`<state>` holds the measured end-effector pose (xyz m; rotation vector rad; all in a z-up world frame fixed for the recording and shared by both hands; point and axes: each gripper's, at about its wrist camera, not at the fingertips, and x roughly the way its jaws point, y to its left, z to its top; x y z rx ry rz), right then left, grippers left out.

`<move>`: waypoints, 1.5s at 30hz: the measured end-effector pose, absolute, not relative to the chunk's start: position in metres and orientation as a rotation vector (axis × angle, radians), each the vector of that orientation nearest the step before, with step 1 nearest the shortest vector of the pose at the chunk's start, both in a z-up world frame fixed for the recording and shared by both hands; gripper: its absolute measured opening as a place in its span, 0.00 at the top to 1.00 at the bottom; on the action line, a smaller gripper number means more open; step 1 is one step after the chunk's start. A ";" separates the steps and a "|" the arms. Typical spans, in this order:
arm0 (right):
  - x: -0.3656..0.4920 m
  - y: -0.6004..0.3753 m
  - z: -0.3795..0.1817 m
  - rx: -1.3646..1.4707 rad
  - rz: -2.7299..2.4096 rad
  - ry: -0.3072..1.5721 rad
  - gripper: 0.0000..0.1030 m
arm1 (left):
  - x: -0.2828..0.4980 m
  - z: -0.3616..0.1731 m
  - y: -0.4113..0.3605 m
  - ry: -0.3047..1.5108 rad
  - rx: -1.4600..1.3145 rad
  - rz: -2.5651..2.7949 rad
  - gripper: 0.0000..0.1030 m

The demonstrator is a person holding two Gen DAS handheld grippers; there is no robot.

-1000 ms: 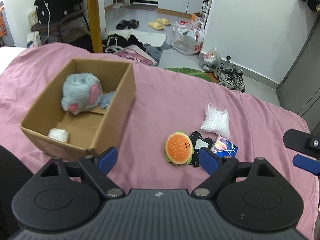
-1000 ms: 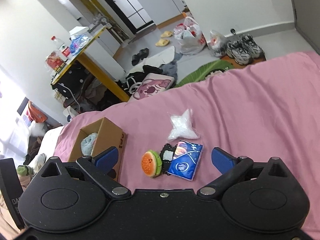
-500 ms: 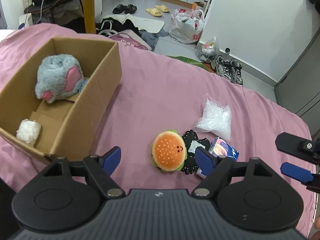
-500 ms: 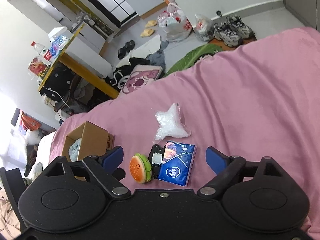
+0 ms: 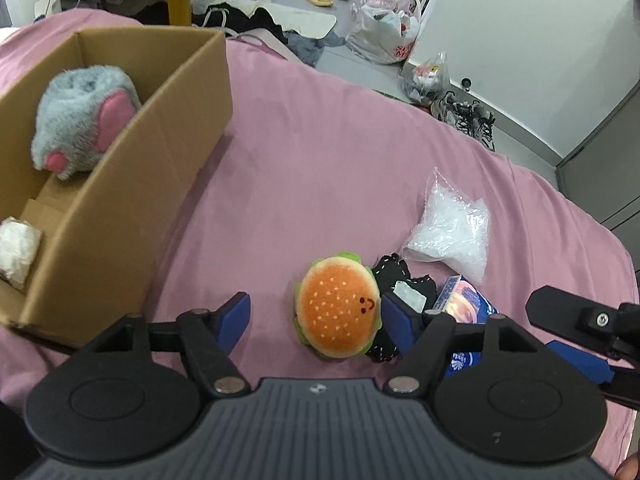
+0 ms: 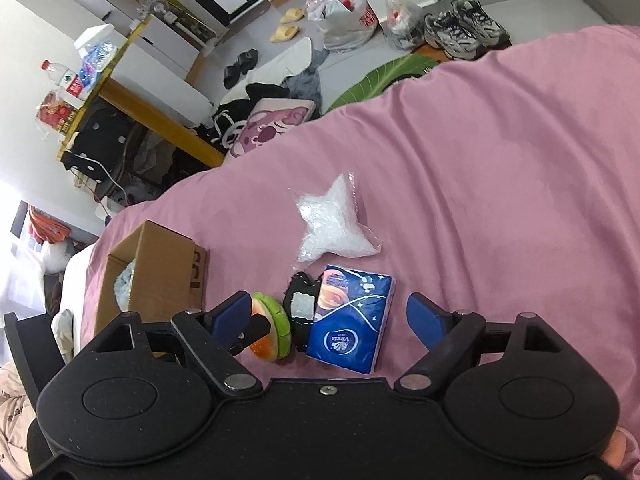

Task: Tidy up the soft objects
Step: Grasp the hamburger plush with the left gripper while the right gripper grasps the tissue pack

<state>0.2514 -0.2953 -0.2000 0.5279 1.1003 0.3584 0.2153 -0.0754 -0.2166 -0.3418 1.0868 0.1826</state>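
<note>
1. Over the last second the left gripper (image 5: 316, 316) has come down and forward toward the burger toy (image 5: 338, 314), which now sits larger and closer between its fingers; the cardboard box (image 5: 120, 216) has slid to the left edge of that view. The right gripper (image 6: 328, 316) has also dropped nearer the cluster of things.
2. The burger toy is probably very light and squashy. It should give under the pads, so a pinch across its round bun, edge to edge, looks the safest hold.
3. It is a round plush: orange bun with pale seed dots, a small smiling face and a green lettuce rim.
4. It lies on the pink bedcover (image 5: 340, 152), touching a black fabric piece (image 5: 394, 276) on its right; just beyond that is a blue tissue pack (image 6: 352, 320), with a clear bag of white filling (image 5: 450, 232) near.
5. Both grippers are wide open and hold nothing.
6. The box stands well to the left and holds a grey plush (image 5: 80, 120) and a white bundle (image 5: 16, 246).
</note>
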 end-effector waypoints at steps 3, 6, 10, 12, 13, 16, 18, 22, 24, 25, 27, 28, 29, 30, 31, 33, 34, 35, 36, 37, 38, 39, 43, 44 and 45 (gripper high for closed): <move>0.254 -0.295 -0.205 0.531 0.348 1.113 0.19 | 0.221 -0.224 -0.077 1.097 -0.350 0.178 0.32; 0.258 -0.295 -0.211 0.538 0.341 1.129 0.19 | 0.226 -0.230 -0.077 1.110 -0.356 0.181 0.39; 0.262 -0.295 -0.217 0.541 0.335 1.150 0.19 | 0.228 -0.238 -0.073 1.130 -0.419 0.184 0.57; 0.264 -0.293 -0.220 0.539 0.336 1.161 0.19 | 0.228 -0.237 -0.073 1.125 -0.427 0.188 0.59; 0.265 -0.292 -0.221 0.537 0.337 1.167 0.19 | 0.227 -0.237 -0.072 1.126 -0.437 0.191 0.59; 0.267 -0.287 -0.224 0.528 0.338 1.180 0.19 | 0.226 -0.235 -0.067 1.129 -0.455 0.202 0.60; 0.268 -0.285 -0.225 0.521 0.335 1.186 0.19 | 0.223 -0.232 -0.064 1.129 -0.456 0.212 0.60; 0.272 -0.279 -0.229 0.505 0.322 1.204 0.19 | 0.220 -0.225 -0.058 1.127 -0.461 0.216 0.60; 0.273 -0.276 -0.231 0.493 0.316 1.209 0.19 | 0.219 -0.220 -0.056 1.123 -0.458 0.220 0.60; 0.274 -0.274 -0.232 0.484 0.310 1.215 0.19 | 0.218 -0.218 -0.055 1.121 -0.458 0.220 0.60; 0.275 -0.271 -0.235 0.472 0.306 1.229 0.19 | 0.217 -0.214 -0.054 1.115 -0.458 0.218 0.60; 0.276 -0.268 -0.237 0.462 0.312 1.235 0.18 | 0.215 -0.212 -0.054 1.112 -0.456 0.217 0.60; 0.275 -0.265 -0.237 0.453 0.321 1.237 0.18 | 0.214 -0.210 -0.054 1.109 -0.454 0.217 0.60; 0.274 -0.263 -0.238 0.444 0.325 1.240 0.18 | 0.213 -0.207 -0.053 1.106 -0.453 0.218 0.60; 0.273 -0.262 -0.239 0.433 0.323 1.245 0.18 | 0.212 -0.205 -0.052 1.102 -0.452 0.219 0.60; 0.270 -0.259 -0.242 0.406 0.316 1.254 0.21 | 0.209 -0.202 -0.051 1.098 -0.451 0.223 0.60; 0.269 -0.258 -0.242 0.387 0.315 1.251 0.31 | 0.207 -0.200 -0.050 1.098 -0.452 0.224 0.60; 0.268 -0.257 -0.241 0.368 0.313 1.247 0.45 | 0.205 -0.199 -0.050 1.098 -0.455 0.224 0.60; 0.266 -0.258 -0.239 0.356 0.307 1.244 0.48 | 0.202 -0.197 -0.050 1.094 -0.457 0.223 0.60; 0.264 -0.259 -0.237 0.359 0.306 1.237 0.48 | 0.199 -0.194 -0.050 1.090 -0.457 0.223 0.60; 0.261 -0.260 -0.234 0.367 0.313 1.230 0.49 | 0.197 -0.192 -0.050 1.084 -0.459 0.222 0.60; 0.259 -0.261 -0.232 0.366 0.318 1.223 0.49 | 0.194 -0.189 -0.050 1.077 -0.462 0.222 0.60; 0.246 -0.261 -0.221 0.353 0.328 1.192 0.50 | 0.182 -0.175 -0.045 1.054 -0.471 0.222 0.60; 0.244 -0.261 -0.218 0.353 0.327 1.187 0.50 | 0.179 -0.171 -0.043 1.047 -0.472 0.222 0.60; 0.244 -0.261 -0.215 0.352 0.322 1.179 0.50 | 0.177 -0.168 -0.042 1.043 -0.473 0.222 0.60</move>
